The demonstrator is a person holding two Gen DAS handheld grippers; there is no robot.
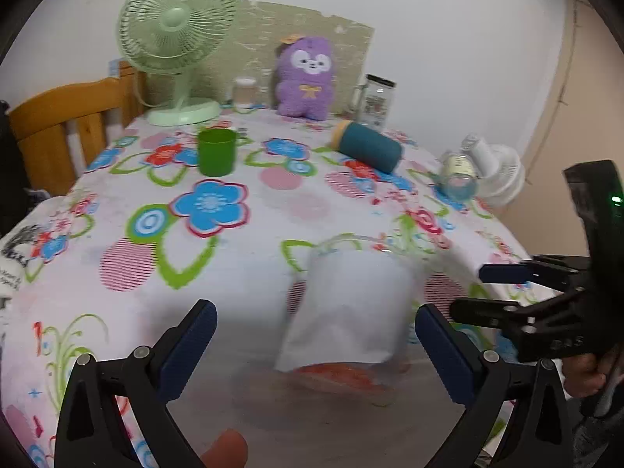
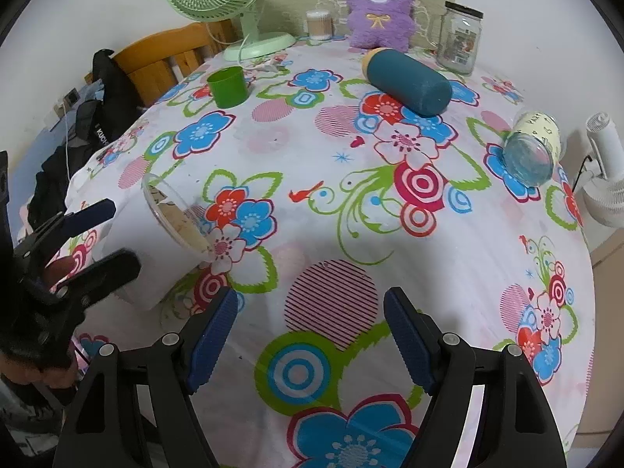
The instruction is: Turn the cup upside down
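Note:
A clear plastic cup with a white sleeve [image 1: 345, 304] is tilted between the open fingers of my left gripper [image 1: 316, 355], blurred; it touches neither finger. In the right wrist view the same cup [image 2: 163, 234] lies tilted on the floral tablecloth [image 2: 351, 202], its open rim facing up and right, next to my left gripper [image 2: 107, 234]. My right gripper [image 2: 310, 339] is open and empty above the near part of the table; it also shows at the right of the left wrist view [image 1: 472, 290].
A green cup [image 1: 217, 151] stands upright at the back left. A teal bottle [image 1: 368, 147] and a clear jar with a yellow label [image 1: 459, 177] lie on their sides. A green fan [image 1: 177, 39], a purple plush [image 1: 306, 78] and a glass jar [image 1: 376, 99] stand at the back.

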